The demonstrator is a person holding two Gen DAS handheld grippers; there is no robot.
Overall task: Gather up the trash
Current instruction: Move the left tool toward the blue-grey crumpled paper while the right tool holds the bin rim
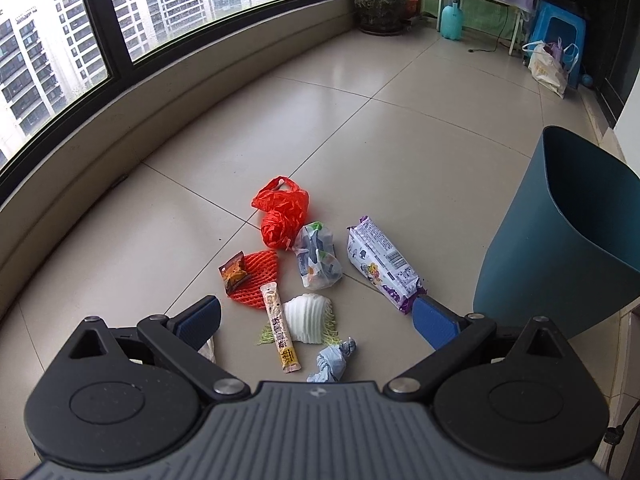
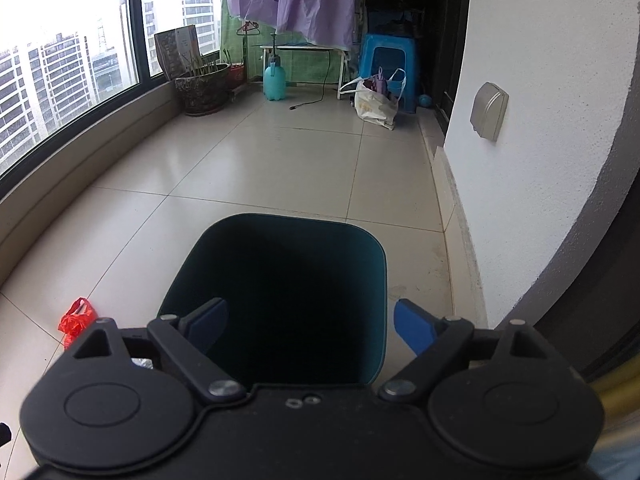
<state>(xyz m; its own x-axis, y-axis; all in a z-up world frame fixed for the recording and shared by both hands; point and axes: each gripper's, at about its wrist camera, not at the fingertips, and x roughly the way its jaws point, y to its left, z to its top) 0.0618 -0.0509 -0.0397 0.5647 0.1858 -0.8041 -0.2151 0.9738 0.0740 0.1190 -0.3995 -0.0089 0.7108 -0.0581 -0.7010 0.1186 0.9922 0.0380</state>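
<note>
Trash lies on the tiled floor in the left wrist view: a red plastic bag (image 1: 282, 212), a crumpled printed packet (image 1: 318, 258), a purple-and-white wipes pack (image 1: 382, 264), orange foam netting (image 1: 256, 276) with a small brown wrapper (image 1: 235, 273), a yellow stick sachet (image 1: 279, 326), white foam netting (image 1: 309, 316) and a blue crumpled wad (image 1: 334, 362). My left gripper (image 1: 316, 318) hangs open above the white netting, holding nothing. The dark teal bin (image 1: 560, 232) stands to the right. My right gripper (image 2: 310, 320) is open and empty over the bin's mouth (image 2: 280, 280).
A curved window sill (image 1: 120, 128) borders the left. At the far end stand a plant pot (image 1: 380, 8), a teal spray bottle (image 1: 451, 18), a blue stool (image 1: 558, 36) and a white shopping bag (image 1: 548, 66). A white wall (image 2: 540, 140) runs along the right.
</note>
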